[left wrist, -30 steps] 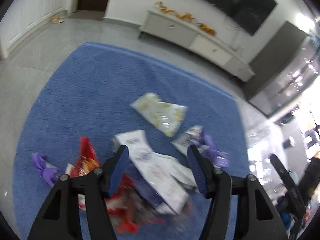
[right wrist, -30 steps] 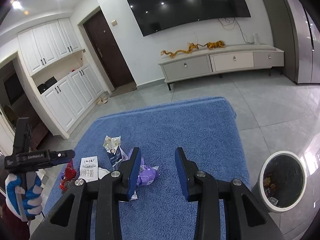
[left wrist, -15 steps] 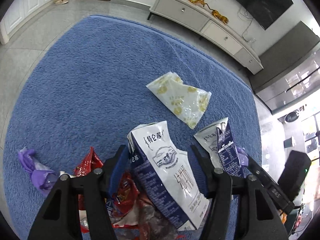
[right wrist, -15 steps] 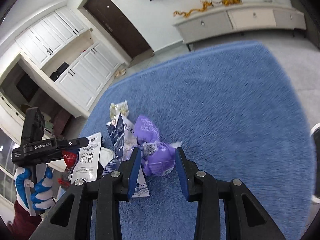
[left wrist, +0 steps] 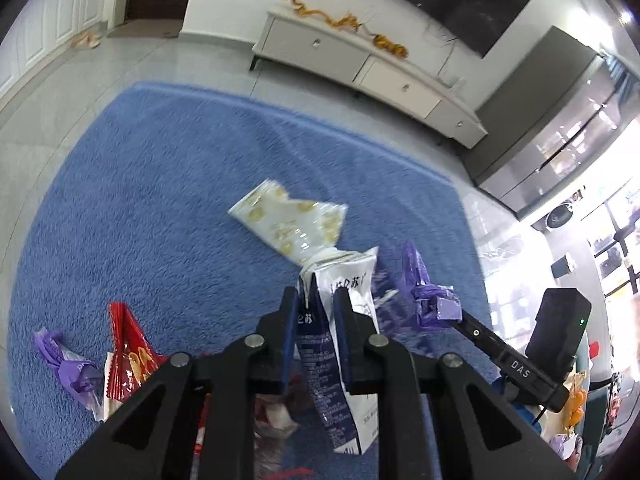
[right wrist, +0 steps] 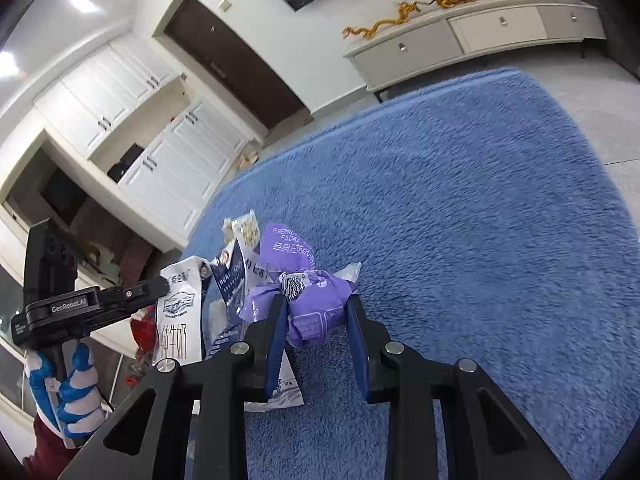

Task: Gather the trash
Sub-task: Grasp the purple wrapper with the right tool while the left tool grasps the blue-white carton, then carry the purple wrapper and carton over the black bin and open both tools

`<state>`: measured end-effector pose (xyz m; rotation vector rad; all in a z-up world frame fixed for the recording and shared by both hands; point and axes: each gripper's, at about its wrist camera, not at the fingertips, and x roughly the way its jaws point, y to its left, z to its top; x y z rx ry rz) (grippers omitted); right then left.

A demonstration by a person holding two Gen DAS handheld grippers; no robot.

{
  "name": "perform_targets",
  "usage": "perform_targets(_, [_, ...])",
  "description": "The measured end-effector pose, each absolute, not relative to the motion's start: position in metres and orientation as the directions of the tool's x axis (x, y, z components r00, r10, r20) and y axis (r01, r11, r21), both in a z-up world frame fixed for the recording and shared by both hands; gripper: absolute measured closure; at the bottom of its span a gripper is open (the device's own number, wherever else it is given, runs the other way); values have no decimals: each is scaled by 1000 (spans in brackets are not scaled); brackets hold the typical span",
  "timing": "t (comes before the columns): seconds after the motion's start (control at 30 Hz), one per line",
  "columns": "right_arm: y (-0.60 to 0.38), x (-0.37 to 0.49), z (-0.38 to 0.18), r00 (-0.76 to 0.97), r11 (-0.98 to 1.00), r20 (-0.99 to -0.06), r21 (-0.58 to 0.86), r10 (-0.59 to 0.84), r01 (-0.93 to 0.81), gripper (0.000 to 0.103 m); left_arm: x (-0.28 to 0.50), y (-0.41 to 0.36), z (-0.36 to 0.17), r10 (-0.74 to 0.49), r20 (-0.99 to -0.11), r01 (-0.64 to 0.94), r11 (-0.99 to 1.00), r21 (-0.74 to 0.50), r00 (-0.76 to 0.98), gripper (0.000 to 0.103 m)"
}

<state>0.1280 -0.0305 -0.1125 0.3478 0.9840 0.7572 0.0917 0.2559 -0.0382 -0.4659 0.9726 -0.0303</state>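
Blue rug (left wrist: 168, 184) strewn with wrappers; a milk carton (left wrist: 340, 320) is pinched by the left gripper (left wrist: 316, 316), a purple wrapper (right wrist: 316, 312) clamped by the right gripper (right wrist: 316, 320), seemingly for binning

In the left wrist view, the left gripper (left wrist: 316, 304) hides the middle of the milk carton (left wrist: 340, 364) behind its blue pads, and the arms cover the wrappers at 6 o'clock, blurred there. The purple wrapper (left wrist: 424, 300) at 3 o'clock is smeared. In the right wrist view, the right gripper (right wrist: 316, 312) covers the crumpled purple wrapper's (right wrist: 316, 312) sides; a second carton (right wrist: 234, 280) lies half behind it. The gloved hand (right wrist: 66, 396) at 8 o'clock runs off the frame.
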Motion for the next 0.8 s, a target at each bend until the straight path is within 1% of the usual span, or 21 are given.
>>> perform_targets(0.27, [-63, 104, -75, 424, 708, -567, 566, 706, -423, 76, 63, 241, 8, -238, -715, -96, 915, -393, 657, 89])
perform_targets(0.53, [-87, 77, -54, 494, 719, -525, 559, 693, -414, 76, 37, 219, 63, -241, -630, -19, 926, -377, 738, 90])
perform_targets(0.7, [-110, 65, -41, 547, 728, -494, 563, 676, -390, 76, 38, 196, 84, -279, -599, 42, 925, -378, 751, 90])
perform_targets(0.8, [-133, 62, -33, 588, 744, -483, 566, 649, -356, 76, 50, 171, 91, -325, -589, 96, 917, -386, 740, 90])
